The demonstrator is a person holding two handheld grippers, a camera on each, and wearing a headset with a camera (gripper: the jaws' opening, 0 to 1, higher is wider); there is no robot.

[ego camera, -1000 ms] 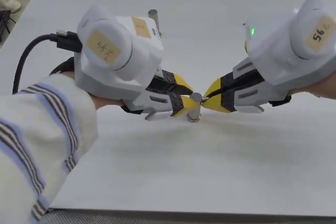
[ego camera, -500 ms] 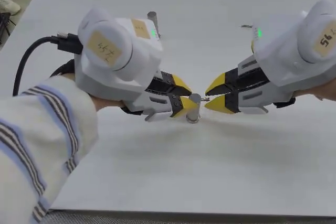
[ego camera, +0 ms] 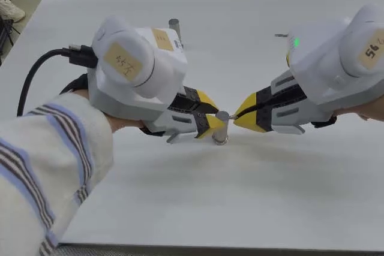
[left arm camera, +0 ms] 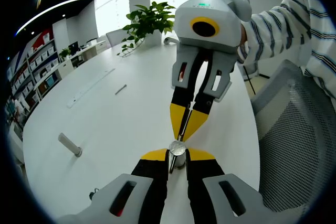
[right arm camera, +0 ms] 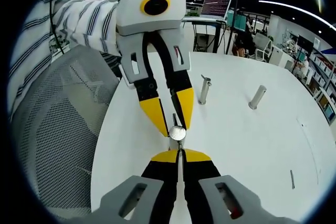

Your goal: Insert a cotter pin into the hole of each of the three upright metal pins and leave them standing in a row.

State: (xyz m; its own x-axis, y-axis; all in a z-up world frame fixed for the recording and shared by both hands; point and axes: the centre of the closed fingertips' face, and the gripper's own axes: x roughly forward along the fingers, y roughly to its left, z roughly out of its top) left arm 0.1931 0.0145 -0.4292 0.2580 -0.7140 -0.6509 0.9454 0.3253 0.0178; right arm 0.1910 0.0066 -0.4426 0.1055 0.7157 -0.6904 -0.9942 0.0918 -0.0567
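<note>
One of three is mid-job, I reckon: the left tool [ego camera: 211,123] is clenched on the short silver metal pin [ego camera: 221,129] standing near-centre on the white desk [ego camera: 180,196]. The right tool [ego camera: 241,116] pinches a thin wire cotter pin [left arm camera: 181,127] right at its top, not obviously through. Farther off stand a second silver pin [right arm camera: 204,89], maybe already fitted, and a third silver pin [right arm camera: 257,97].

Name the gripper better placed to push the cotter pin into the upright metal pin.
Right. The right gripper is shut on the thin metal cotter pin, its tip at the top of the short upright steel pin; the left gripper clamps that pin steady.
</note>
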